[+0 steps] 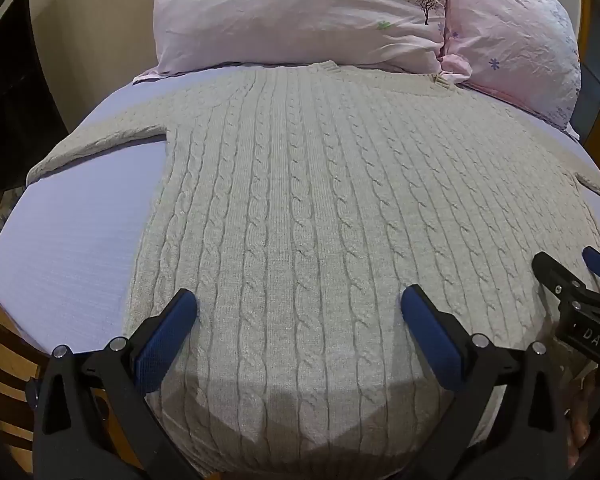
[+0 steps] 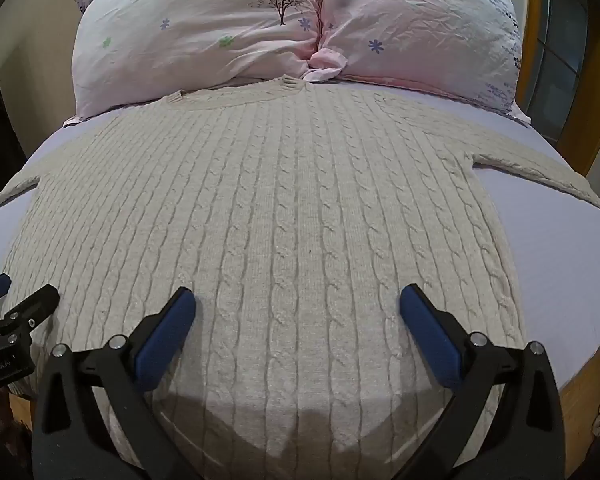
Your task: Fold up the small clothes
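both tongs gape wide, holding nothing: left gripper (image 1: 299,312) and right gripper (image 2: 298,310) hover side by side above the hem of the sweater (image 1: 300,200), spread flat ahead. pinching one knit layer would likely skew the fold.

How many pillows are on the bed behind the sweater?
2. The left pillow sits just behind the sweater's collar, and the right pillow lies pressed against it. Any others would be out of view.
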Available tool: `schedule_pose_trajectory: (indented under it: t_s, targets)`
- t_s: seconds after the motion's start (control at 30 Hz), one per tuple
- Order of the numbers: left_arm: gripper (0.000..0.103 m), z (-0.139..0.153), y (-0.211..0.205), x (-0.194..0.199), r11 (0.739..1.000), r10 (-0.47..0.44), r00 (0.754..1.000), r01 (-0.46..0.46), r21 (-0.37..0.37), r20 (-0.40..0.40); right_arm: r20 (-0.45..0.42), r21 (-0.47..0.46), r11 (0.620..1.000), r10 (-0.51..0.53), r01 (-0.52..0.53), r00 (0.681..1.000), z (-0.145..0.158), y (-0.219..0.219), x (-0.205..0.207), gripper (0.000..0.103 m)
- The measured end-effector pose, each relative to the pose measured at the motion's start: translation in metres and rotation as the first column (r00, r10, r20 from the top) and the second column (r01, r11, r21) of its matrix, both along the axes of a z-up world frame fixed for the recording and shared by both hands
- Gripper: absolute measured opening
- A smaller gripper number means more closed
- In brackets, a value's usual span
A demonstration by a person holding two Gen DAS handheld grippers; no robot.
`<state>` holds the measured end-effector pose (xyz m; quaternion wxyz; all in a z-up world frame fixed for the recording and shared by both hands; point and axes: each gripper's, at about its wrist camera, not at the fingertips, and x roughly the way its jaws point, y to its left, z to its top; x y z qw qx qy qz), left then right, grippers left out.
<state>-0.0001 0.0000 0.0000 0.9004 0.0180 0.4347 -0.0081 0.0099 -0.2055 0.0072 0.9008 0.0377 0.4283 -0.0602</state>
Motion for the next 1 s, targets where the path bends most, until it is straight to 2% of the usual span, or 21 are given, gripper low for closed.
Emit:
schedule_pose_trajectory:
  t_s: [1.0]
  targets:
    - [0.102,0.0000,-0.0001,-0.0004,1.000,0.000,1.000,0.000,0.001,0.003,0.009,-0.002,1.000,-0.002,0.002,1.000,0.0009,-0.0011,-0.0013,0.101]
